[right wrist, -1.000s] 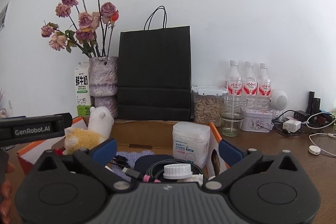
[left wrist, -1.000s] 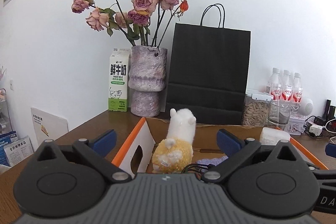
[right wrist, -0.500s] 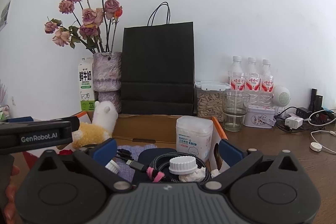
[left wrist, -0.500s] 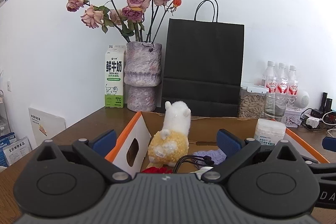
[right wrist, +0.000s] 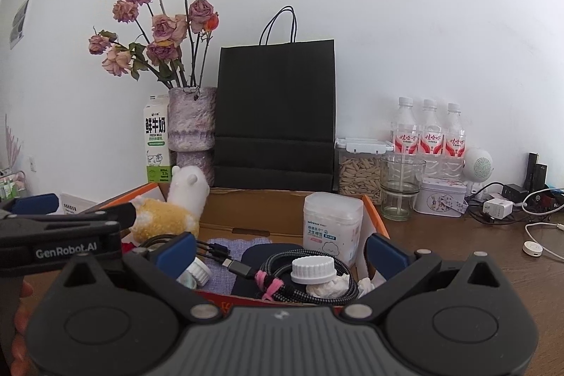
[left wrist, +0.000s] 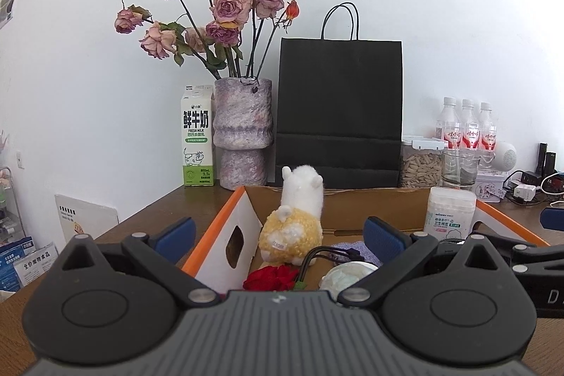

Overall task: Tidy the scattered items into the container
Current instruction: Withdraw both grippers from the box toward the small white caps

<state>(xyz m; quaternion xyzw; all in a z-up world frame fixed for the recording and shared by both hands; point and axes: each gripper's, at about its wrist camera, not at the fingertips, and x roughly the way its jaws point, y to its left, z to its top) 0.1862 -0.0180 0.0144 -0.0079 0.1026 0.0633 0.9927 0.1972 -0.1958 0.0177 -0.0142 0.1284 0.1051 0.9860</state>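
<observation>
An orange-rimmed cardboard box (left wrist: 225, 221) (right wrist: 373, 214) sits on the brown table. Inside stand a white and yellow plush alpaca (left wrist: 296, 224) (right wrist: 176, 210) and a white cotton swab tub (left wrist: 449, 212) (right wrist: 333, 226). A red rose (left wrist: 271, 277), a braided cable coil (right wrist: 310, 284), a white cap (right wrist: 312, 270), a purple cloth (right wrist: 232, 249) and crumpled tissue (right wrist: 331, 286) lie in it too. My left gripper (left wrist: 280, 236) hovers open at the box's near left corner, nothing between its fingers. My right gripper (right wrist: 280, 247) is open above the box's near edge, empty.
Behind the box stand a milk carton (left wrist: 197, 136), a vase of dried roses (left wrist: 243, 133), a black paper bag (left wrist: 340, 108), a seed jar (right wrist: 359, 170), a glass (right wrist: 402, 185), three bottles (right wrist: 428, 129) and a tin (right wrist: 442, 201). Chargers and cables (right wrist: 528, 210) lie at right.
Both grippers have pulled back and risen a little, so more of the box's inside shows: the red rose and the white cap came into view. Both stayed open.
</observation>
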